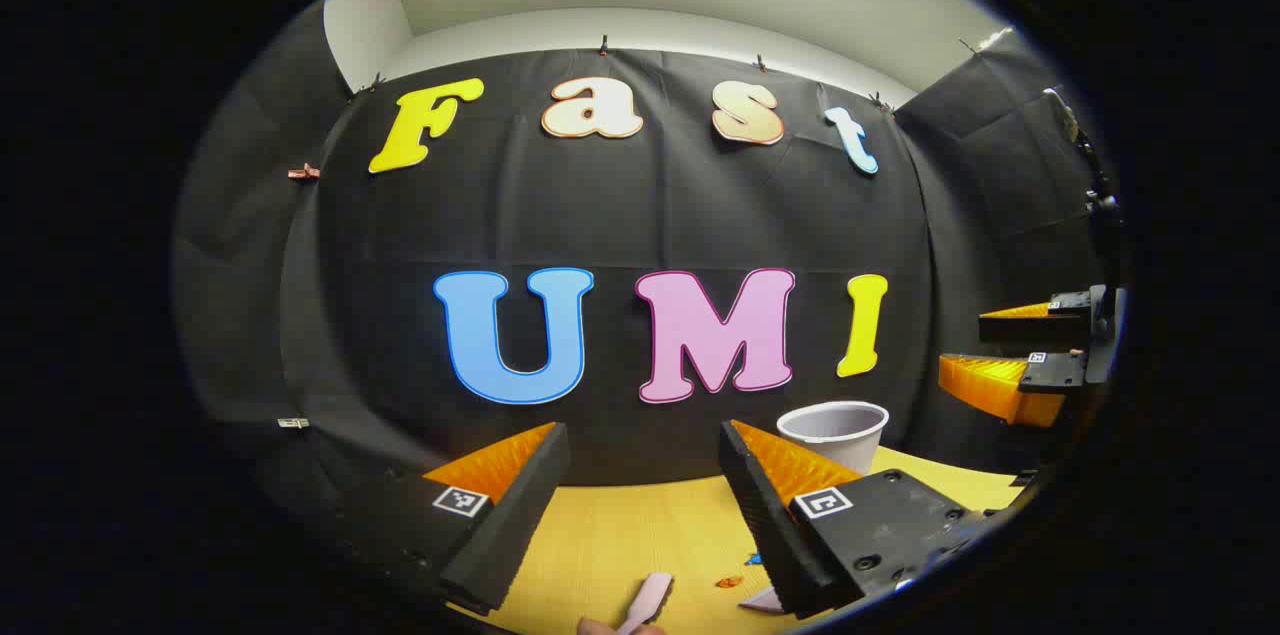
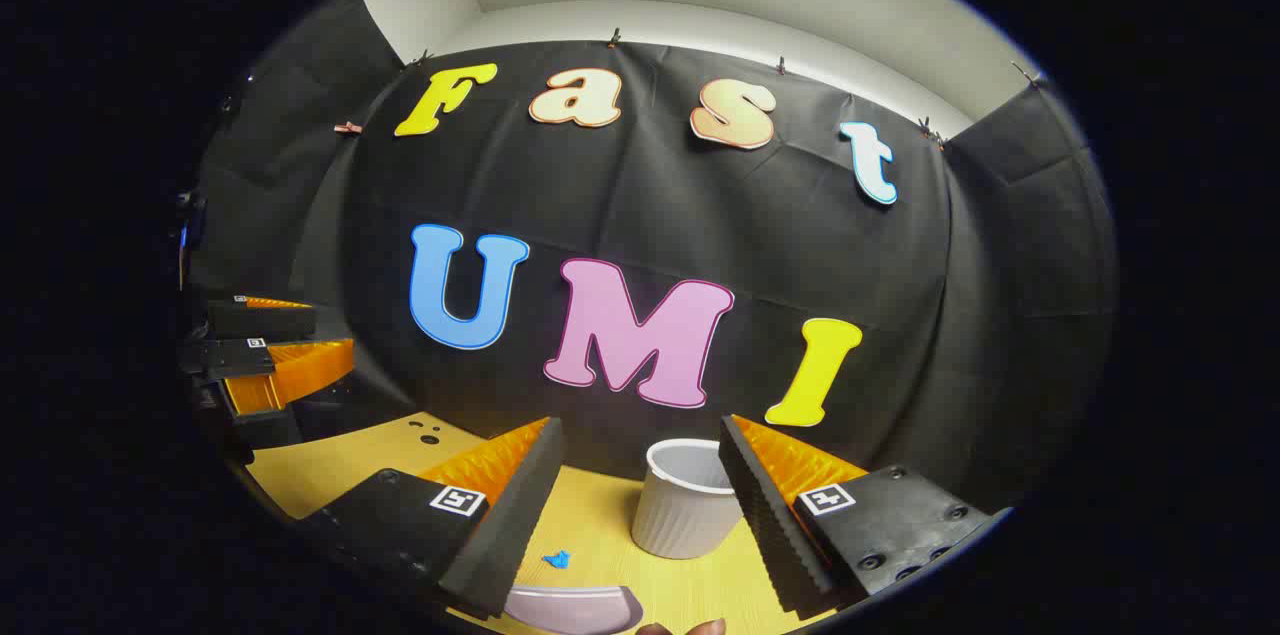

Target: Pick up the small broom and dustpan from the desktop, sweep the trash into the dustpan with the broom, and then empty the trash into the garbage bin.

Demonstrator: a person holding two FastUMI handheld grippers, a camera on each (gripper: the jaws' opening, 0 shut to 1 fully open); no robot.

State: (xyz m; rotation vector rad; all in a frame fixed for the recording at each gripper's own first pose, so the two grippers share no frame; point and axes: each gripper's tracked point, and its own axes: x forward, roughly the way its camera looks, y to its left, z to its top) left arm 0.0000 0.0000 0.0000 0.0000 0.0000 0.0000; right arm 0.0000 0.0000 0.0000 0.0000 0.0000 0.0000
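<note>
My left gripper is open and held above the yellow desktop, with nothing between its fingers. Below it lies a pink handle, perhaps the broom's, beside a pale dustpan edge. Orange trash and a blue scrap lie between them. The white garbage bin stands farther back on the right. My right gripper is also open and empty. Just beyond it stands the ribbed bin, with a blue scrap and the pale dustpan below.
The black cloth wall closes off the back of the desktop. Each gripper appears at the other view's edge: the right gripper and the left gripper. A fingertip pokes in at the bottom. Small dark specks sit far left.
</note>
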